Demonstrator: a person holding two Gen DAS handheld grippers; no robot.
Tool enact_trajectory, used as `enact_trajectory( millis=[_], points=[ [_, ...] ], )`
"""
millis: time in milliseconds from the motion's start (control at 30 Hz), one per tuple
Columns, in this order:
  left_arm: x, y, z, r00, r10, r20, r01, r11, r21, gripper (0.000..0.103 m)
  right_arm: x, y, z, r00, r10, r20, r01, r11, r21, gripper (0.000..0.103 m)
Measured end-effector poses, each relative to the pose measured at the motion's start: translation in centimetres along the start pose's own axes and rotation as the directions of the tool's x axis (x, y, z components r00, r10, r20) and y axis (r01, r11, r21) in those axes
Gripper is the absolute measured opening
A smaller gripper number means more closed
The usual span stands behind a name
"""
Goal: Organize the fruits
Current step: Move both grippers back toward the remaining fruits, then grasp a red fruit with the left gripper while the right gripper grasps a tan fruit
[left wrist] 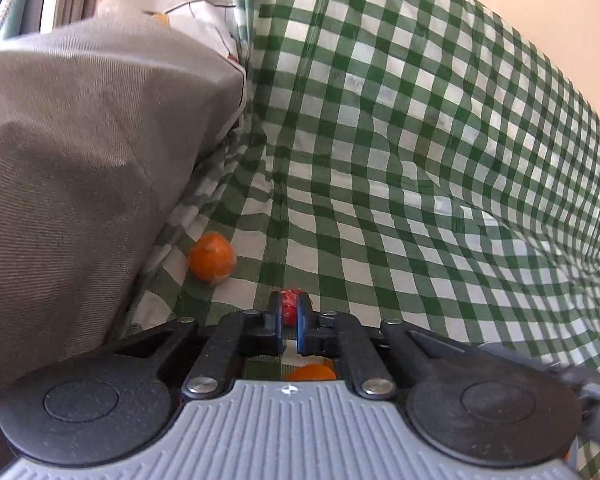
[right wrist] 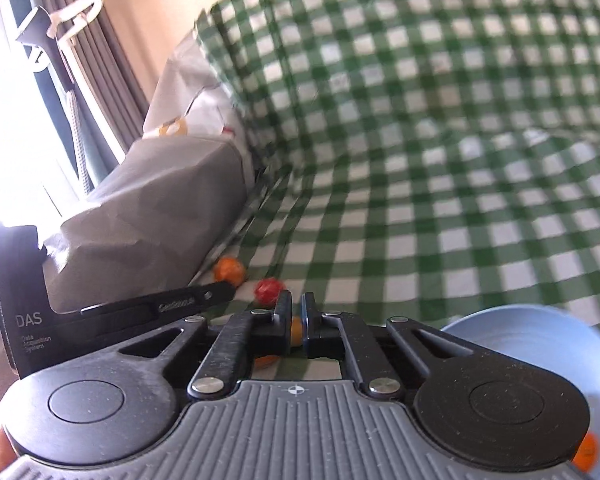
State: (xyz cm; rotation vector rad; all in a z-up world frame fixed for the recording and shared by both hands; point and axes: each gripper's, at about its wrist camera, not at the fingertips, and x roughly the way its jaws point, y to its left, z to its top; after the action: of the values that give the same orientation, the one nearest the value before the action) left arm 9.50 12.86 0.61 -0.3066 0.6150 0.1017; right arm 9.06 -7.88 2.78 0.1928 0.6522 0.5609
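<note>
Fruits lie on a green checked cloth: an orange beside a grey cushion, and a small red fruit seemingly pinched in the closed left gripper. The right gripper is closed, near a blue bowl.

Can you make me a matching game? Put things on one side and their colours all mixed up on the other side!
Things:
1. cushion
2. cloth
3. bowl
4. fruit beside the cushion

Colours:
A. orange
B. light blue
C. grey
D. green and white checks

Right pairs: 1-C, 2-D, 3-B, 4-A.
</note>
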Motion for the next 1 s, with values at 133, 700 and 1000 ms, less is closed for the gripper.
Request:
enact_trajectory(
  millis=[133, 700, 1000],
  points=[
    [1.4, 0.8, 0.2, 1.0, -0.016, -0.022, 0.015, 0.999, -0.035, 0.019, 2.8, 0.5, -0.1, 0.998, 0.021, -0.062, -0.021, 1.0, 0.009, 0.008],
    [6.1, 1.0, 0.5, 0.993, -0.023, -0.116, 0.021, 1.0, -0.018, 0.048, 10.4, 0.0, -1.4, 0.983, -0.032, -0.181, 0.034, 0.999, 0.007, 0.033],
    [5.5, -0.6, 0.1, 0.996, 0.002, -0.086, 0.005, 0.997, 0.082, 0.033, 10.0, 0.8, -1.3, 0.985, -0.041, -0.169, 0.032, 0.998, -0.055, 0.025]
  ],
)
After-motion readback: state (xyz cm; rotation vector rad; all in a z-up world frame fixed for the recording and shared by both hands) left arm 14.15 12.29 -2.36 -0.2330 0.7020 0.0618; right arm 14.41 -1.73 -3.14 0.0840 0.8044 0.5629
